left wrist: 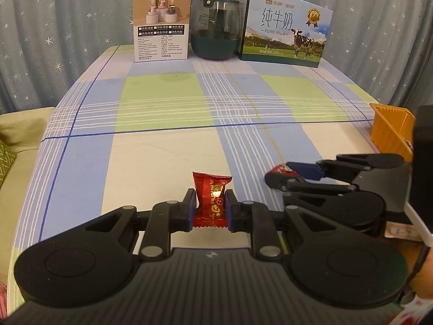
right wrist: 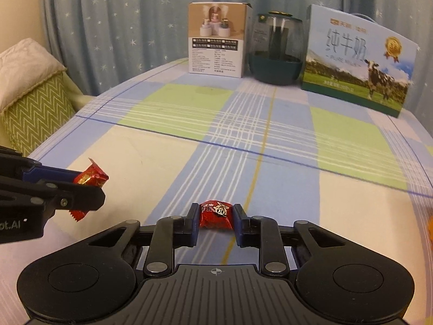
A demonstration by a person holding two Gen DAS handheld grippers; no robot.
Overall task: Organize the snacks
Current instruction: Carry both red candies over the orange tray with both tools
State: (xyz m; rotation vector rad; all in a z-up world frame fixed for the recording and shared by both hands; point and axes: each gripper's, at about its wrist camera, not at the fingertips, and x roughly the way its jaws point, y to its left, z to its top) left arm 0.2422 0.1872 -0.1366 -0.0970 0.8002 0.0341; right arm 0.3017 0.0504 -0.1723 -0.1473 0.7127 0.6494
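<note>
My left gripper [left wrist: 209, 204] is shut on a red-and-gold wrapped candy [left wrist: 211, 199], held just above the checked tablecloth; it also shows in the right wrist view [right wrist: 89, 187] at the left, with that candy [right wrist: 90, 176]. My right gripper [right wrist: 215, 216] is shut on a red wrapped candy with a cartoon face [right wrist: 215, 214]; in the left wrist view the right gripper [left wrist: 281, 176] sits to the right, its candy [left wrist: 281, 168] between the fingers. An orange tray [left wrist: 392, 130] stands at the table's right edge, behind the right gripper.
At the table's far edge stand a white humidifier box [left wrist: 161, 24], a dark green glass jar [left wrist: 215, 27] and a pure milk carton [left wrist: 286, 28]. A starred curtain hangs behind. A sofa with a green zigzag cushion [right wrist: 35, 113] is left of the table.
</note>
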